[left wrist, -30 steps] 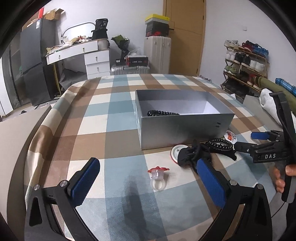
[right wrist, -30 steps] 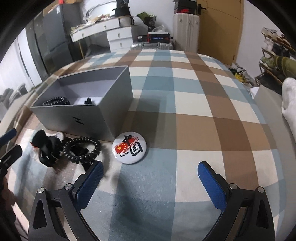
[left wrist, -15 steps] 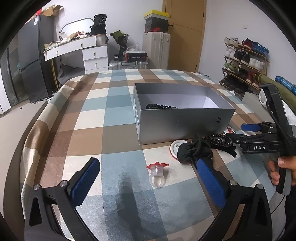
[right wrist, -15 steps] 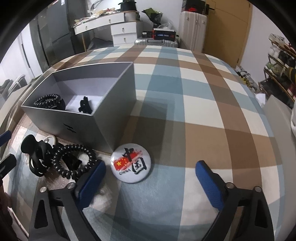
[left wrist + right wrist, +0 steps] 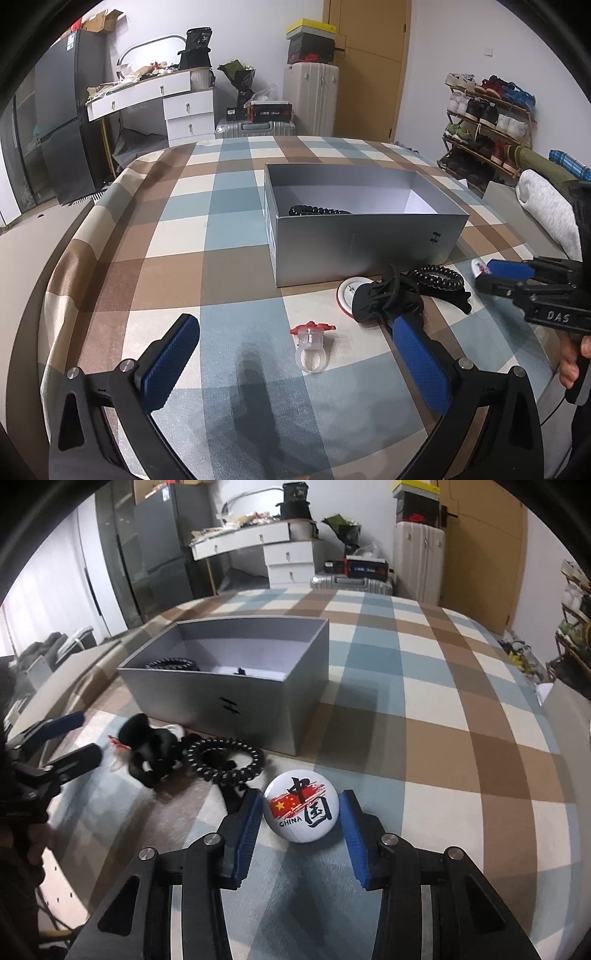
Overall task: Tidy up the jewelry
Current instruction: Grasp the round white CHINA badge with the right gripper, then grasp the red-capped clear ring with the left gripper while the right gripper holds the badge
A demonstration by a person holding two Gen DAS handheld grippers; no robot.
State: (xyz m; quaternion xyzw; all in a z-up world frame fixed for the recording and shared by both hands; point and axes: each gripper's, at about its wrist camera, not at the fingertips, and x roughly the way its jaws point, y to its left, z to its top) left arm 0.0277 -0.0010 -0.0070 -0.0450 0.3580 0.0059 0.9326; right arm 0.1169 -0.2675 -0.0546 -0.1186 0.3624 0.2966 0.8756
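Right wrist view: right gripper (image 5: 301, 821), jaws spread, brackets the round China badge (image 5: 300, 810) lying flat at lower centre, pads flanking without visible contact; left gripper (image 5: 295, 354), jaws wide, holds nothing.

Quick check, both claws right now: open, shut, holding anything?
Left claw: open, empty, clear ring lying between its fingers.
Right claw: closing around the China badge; firm grip cannot be told.

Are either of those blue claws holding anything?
Nothing yet. The right gripper brackets the round white China badge, jaws not visibly touching; left gripper is empty.
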